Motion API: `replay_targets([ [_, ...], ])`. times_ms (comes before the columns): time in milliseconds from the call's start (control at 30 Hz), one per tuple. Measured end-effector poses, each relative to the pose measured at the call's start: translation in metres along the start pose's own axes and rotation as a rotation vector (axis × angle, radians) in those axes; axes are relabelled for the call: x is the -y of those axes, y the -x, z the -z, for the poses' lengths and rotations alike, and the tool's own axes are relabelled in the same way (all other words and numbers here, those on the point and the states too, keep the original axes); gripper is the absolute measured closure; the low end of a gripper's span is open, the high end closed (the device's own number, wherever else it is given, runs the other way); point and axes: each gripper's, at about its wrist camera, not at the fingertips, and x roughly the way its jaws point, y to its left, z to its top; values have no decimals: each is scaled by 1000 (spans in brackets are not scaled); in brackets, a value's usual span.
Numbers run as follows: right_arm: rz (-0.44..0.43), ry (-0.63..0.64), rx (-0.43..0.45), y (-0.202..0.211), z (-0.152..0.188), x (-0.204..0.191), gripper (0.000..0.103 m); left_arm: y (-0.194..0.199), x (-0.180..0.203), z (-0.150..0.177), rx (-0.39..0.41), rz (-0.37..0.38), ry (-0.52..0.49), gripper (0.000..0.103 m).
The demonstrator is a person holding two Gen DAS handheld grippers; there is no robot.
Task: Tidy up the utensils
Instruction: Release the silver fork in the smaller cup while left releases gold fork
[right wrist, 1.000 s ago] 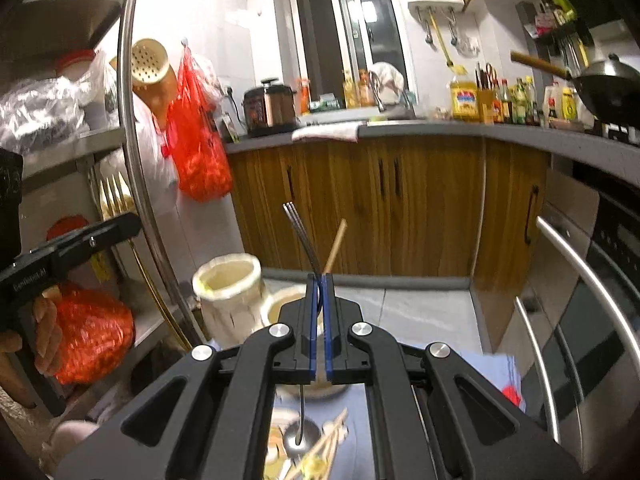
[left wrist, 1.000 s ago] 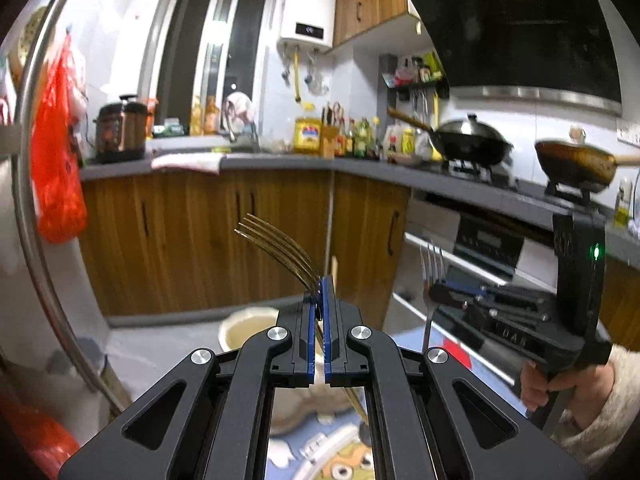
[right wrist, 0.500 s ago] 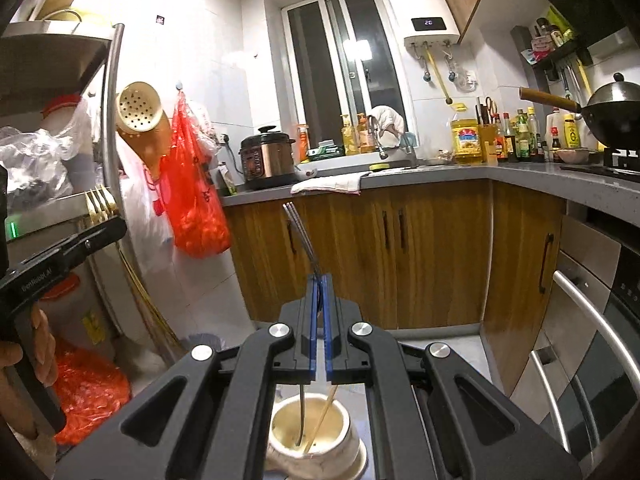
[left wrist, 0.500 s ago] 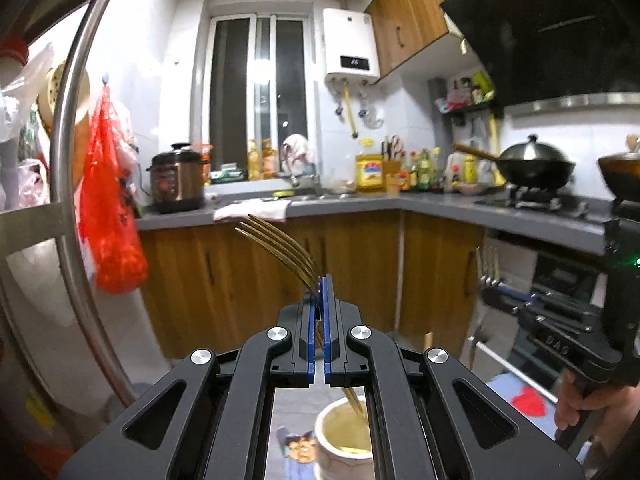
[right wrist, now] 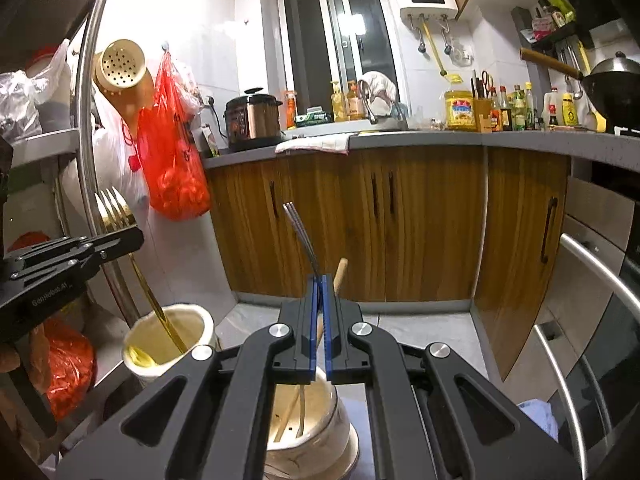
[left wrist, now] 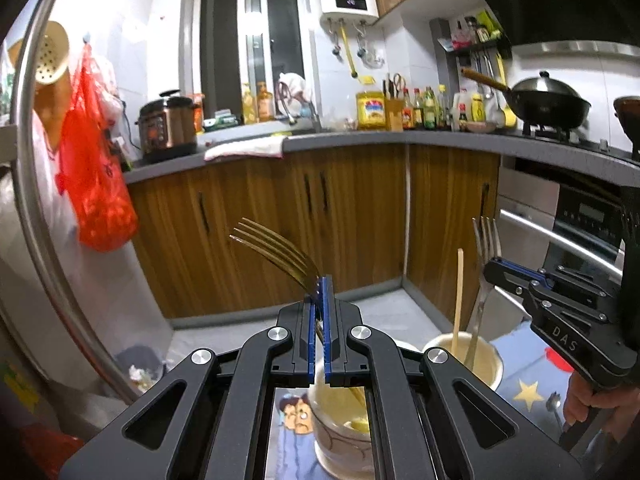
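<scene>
My left gripper (left wrist: 319,292) is shut on a gold fork (left wrist: 276,249), tines up; its handle reaches down into a cream ceramic holder (left wrist: 340,432) below the jaws. From the right wrist view that gripper (right wrist: 120,236) holds the gold fork (right wrist: 114,208) with its handle inside the left holder (right wrist: 168,344). My right gripper (right wrist: 319,292) is shut on a silver fork (right wrist: 302,240), its handle inside a second holder (right wrist: 316,432) that also has a wooden chopstick (right wrist: 338,280). In the left wrist view the right gripper (left wrist: 494,268) holds the silver fork (left wrist: 485,244) over that holder (left wrist: 466,360).
The holders stand on a blue cartoon-print cloth (left wrist: 532,384) with a small spoon (left wrist: 554,404) lying on it. A metal rack post (right wrist: 86,152) and red bags (right wrist: 172,168) are at the left. Wooden cabinets (right wrist: 360,220) and an oven (right wrist: 600,300) lie ahead and right.
Both grippers have come down with their forks: the handles now reach into the two holders, which have come into view below the jaws.
</scene>
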Motion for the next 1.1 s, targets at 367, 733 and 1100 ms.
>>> replay_targets([
  [367,5,-41,-45,-6,18,12,101,-14,7,17,-46,29,-2,99],
  [733,1,-79,-67,-11,23,22,100,-20,-4,18,-61,14,38,99],
  [1100,14,-90,-79,-14,21,25,100,-27,-10,22,-90,17,61,97],
])
